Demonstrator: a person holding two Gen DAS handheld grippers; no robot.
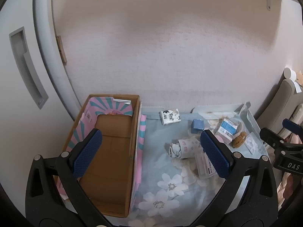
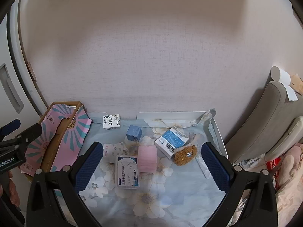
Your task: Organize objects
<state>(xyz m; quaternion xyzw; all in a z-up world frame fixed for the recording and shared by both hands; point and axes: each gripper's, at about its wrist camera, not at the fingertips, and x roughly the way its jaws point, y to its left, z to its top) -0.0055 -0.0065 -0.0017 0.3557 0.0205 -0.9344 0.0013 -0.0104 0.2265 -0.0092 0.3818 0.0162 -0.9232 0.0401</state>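
Note:
An open cardboard box (image 1: 111, 151) with pink and teal striped flaps stands at the left of a floral-cloth table; it also shows in the right wrist view (image 2: 58, 132). My left gripper (image 1: 151, 153) is open and empty, above the box's right wall. My right gripper (image 2: 153, 162) is open and empty above a clear floss case (image 2: 127, 171) and a pink roll (image 2: 147, 158). Around them lie rolled socks (image 2: 113, 150), a small blue box (image 2: 134, 133), a blue-white carton (image 2: 171, 139), a brown furry item (image 2: 185, 154) and a tissue pack (image 2: 111, 121).
A wall runs behind the table. A white door (image 1: 24, 71) with a recessed handle is at the left. A grey cushioned chair (image 2: 265, 124) and pinkish fabric stand at the right. A white tray rim (image 2: 170, 114) edges the table's back.

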